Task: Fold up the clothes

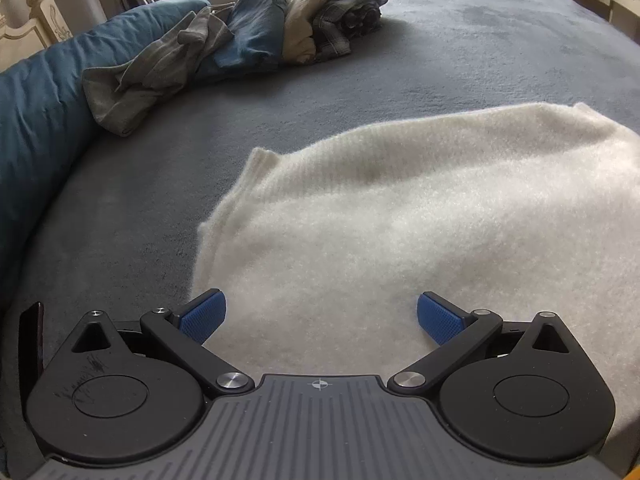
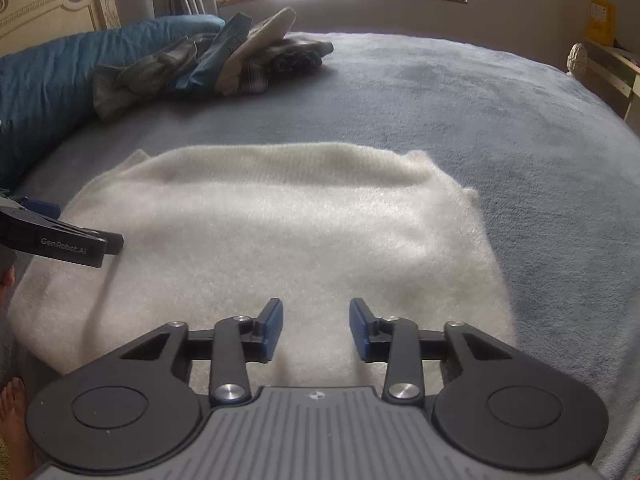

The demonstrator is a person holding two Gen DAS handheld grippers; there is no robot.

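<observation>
White sweater (image 2: 280, 232) lies near on the grey bed (image 2: 500, 120), sleeves apparently tucked, roughly squared; another fold may remain. Far left, jumbled clothes pile (image 1: 240, 36) waits unfolded. Left gripper (image 1: 320, 318) gapes wide, right gripper (image 2: 316, 328) narrower, both empty.

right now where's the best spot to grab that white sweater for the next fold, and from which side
Probably the near hem of the white sweater, one corner per gripper, coming in low from the person's side. It lies flat in a rough rectangle on the grey bedspread, with its near edge just below both grippers. The left gripper and right gripper are already open over it, holding nothing.
</observation>
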